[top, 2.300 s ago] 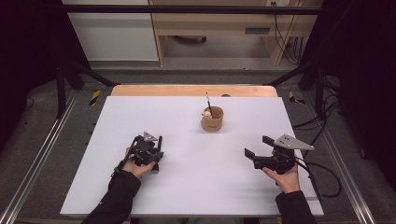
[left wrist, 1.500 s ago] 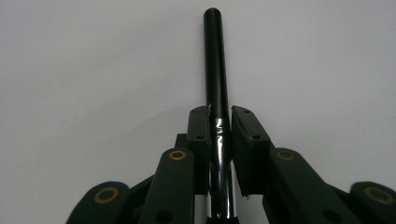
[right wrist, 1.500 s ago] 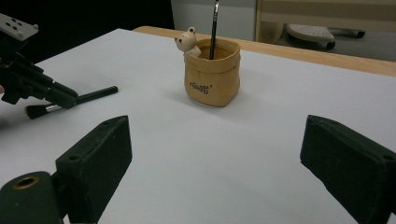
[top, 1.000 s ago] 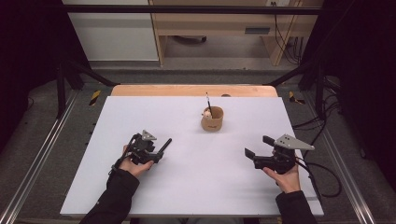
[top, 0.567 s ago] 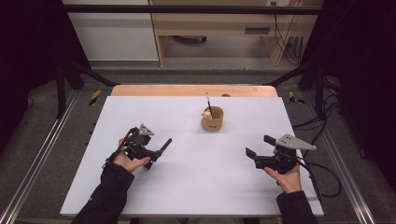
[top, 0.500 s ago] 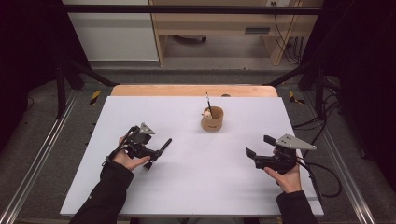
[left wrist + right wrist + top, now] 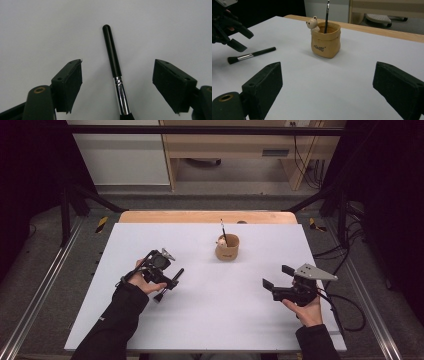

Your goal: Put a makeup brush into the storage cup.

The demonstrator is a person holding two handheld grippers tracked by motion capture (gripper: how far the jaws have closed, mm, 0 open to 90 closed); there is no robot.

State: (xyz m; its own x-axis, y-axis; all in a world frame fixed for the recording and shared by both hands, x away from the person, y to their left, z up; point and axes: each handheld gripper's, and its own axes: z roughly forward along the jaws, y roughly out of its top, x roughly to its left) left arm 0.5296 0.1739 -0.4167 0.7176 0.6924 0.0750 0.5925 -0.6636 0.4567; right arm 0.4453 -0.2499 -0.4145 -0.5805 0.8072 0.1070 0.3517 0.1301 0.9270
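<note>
Left claw (image 7: 170, 282) hangs over a makeup brush (image 7: 114, 72) with its jaws spread wide, one to each side of the handle and neither touching it. That brush has a glossy black handle with a rounded end, a bright silver ferrule and a dark tuft of bristles, and it lies flat on the white table (image 7: 210, 320). Its long axis runs from the bristles near the person's left hand (image 7: 142, 279) to the handle tip, which points toward the tan pouch-shaped holder (image 7: 227, 247) farther back. A thin dark brush (image 7: 327, 15) stands upright in that holder beside a small bear figure (image 7: 313, 23). Right claw (image 7: 276, 277) hovers wide open at the table's right side, aimed at the holder. Compared with 2.3 seconds ago, the left claw has turned and shifted leftward, and the brush now shows beneath it; the right claw has barely moved.
</note>
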